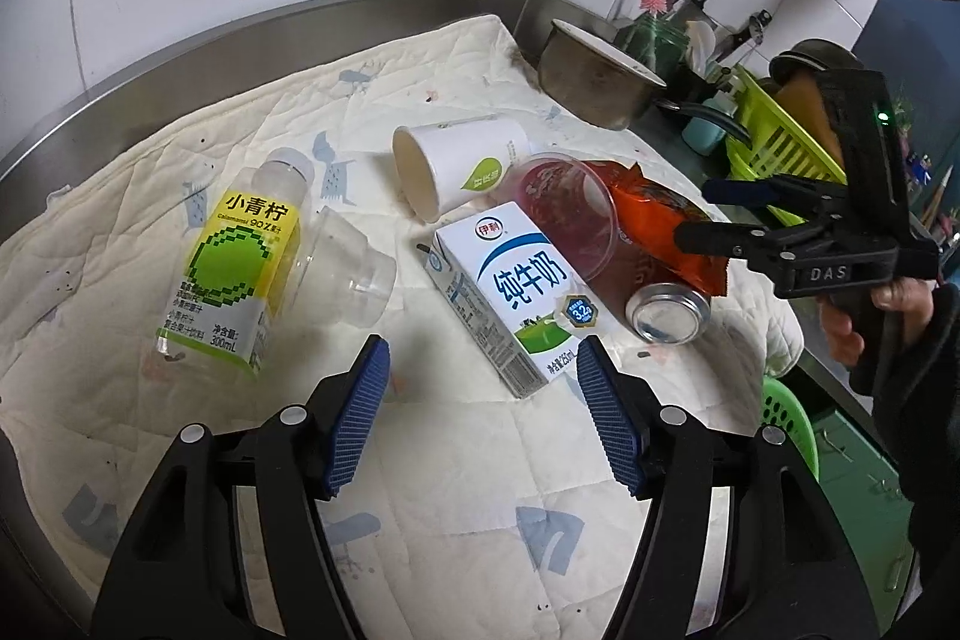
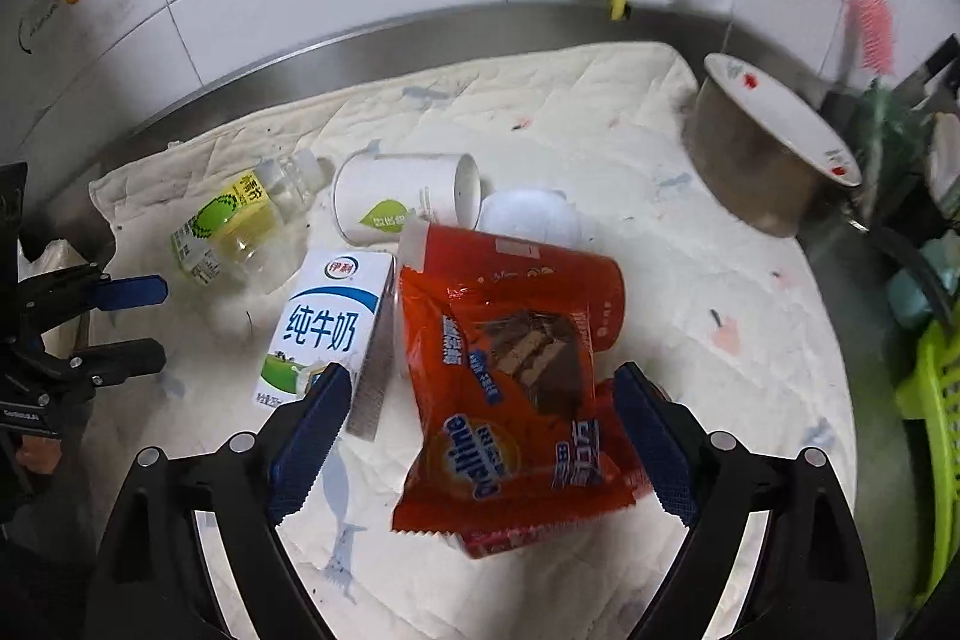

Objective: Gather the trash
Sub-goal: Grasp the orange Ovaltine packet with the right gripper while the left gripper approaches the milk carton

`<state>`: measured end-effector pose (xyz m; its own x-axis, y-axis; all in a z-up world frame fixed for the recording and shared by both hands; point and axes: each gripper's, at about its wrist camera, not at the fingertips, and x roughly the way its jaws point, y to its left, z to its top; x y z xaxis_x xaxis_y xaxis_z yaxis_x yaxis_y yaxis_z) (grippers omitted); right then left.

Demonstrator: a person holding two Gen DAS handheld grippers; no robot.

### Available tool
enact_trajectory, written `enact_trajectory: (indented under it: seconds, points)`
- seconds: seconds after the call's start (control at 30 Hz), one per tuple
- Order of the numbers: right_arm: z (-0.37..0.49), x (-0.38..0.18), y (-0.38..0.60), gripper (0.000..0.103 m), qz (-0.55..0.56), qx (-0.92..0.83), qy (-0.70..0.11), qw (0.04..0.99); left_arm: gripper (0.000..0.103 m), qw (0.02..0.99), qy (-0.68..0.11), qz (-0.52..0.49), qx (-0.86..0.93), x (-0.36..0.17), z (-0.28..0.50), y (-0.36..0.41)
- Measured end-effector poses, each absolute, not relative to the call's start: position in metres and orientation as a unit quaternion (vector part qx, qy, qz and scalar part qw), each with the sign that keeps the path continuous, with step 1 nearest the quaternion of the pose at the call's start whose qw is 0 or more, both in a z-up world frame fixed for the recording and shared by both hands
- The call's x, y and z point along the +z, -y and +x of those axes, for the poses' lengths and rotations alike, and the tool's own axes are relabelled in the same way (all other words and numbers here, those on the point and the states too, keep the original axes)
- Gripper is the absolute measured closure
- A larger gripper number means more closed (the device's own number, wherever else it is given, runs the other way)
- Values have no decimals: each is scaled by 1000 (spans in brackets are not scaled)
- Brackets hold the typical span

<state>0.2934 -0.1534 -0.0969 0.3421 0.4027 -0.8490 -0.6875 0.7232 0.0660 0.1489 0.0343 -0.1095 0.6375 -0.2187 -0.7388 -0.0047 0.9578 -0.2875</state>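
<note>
Holding both pairs of fingers wide, I judged nothing collected: wrapper (image 2: 510, 400) between right fingers (image 2: 651, 436), carton (image 1: 510, 286) beyond left fingers (image 1: 360, 418).

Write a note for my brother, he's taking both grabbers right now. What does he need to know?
Left gripper: open, empty, hovering near the milk carton.
Right gripper: open, around the orange Ovaltine wrapper, not closed on it.
Still lying on the quilted cloth: lime juice bottle, clear plastic cup, paper cup, pink-stained clear cup, can.
Done: nothing visibly collected yet.
Left: grab the wrapper, then everything else.
</note>
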Motion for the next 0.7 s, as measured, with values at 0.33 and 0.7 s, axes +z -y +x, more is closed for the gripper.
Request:
enact_trajectory:
  seconds: [0.33,0.7]
  points:
    - [305,-118,147,39,-169,344,-498,778,33,890,-430,-138,-67,-112,162,-28]
    - [266,-89,178,45,-121,322,-457,821,27,863,-477,-161,-37,-125,200,-9]
